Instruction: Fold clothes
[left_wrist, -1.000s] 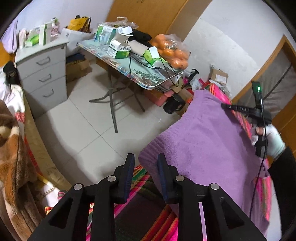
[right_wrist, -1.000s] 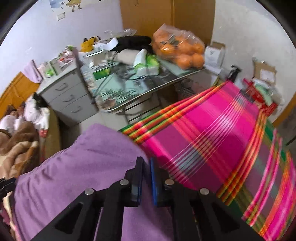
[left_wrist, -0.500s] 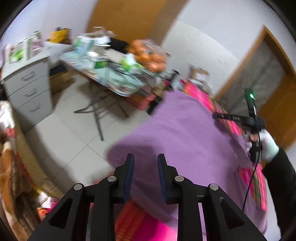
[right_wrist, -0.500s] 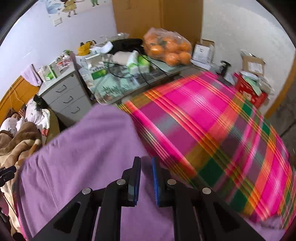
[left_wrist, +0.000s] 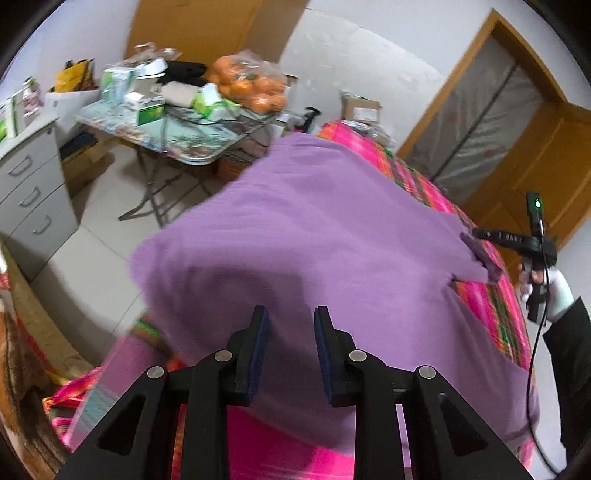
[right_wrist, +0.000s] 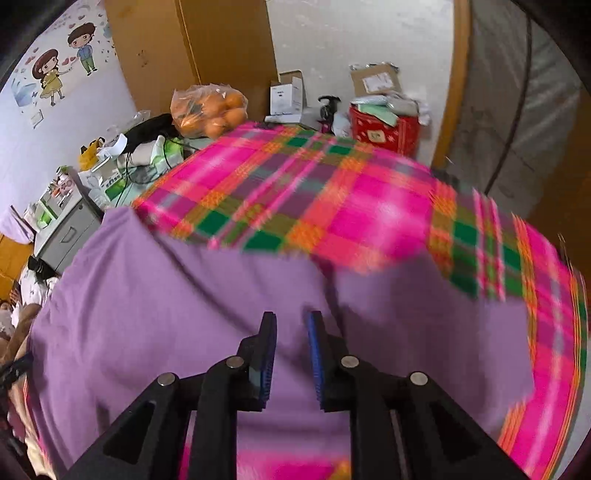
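A purple garment (left_wrist: 314, 229) lies spread over a bed with a pink, green and orange plaid cover (right_wrist: 332, 192). My left gripper (left_wrist: 290, 321) hovers over the garment's near part, open, with only cloth showing behind the gap. My right gripper (right_wrist: 291, 325) points down at the purple garment (right_wrist: 166, 295) near its edge with the plaid. Its jaws are opening and nothing is pressed between the pads. In the left wrist view the right gripper (left_wrist: 476, 233) sits at the garment's far right side, beside a small raised flap of cloth, held by a white-gloved hand (left_wrist: 554, 284).
A folding table (left_wrist: 192, 147) with boxes and a bag of oranges (left_wrist: 251, 85) stands past the bed's far end. Grey drawers (left_wrist: 29, 184) are at the left over tiled floor. A wooden door (left_wrist: 535, 147) is at the right, a red box (right_wrist: 384, 129) by the wall.
Both grippers have swept sideways over the bed, the right one much farther, toward the garment's edge by the plaid. The right jaws have widened. The left jaws keep the same gap.
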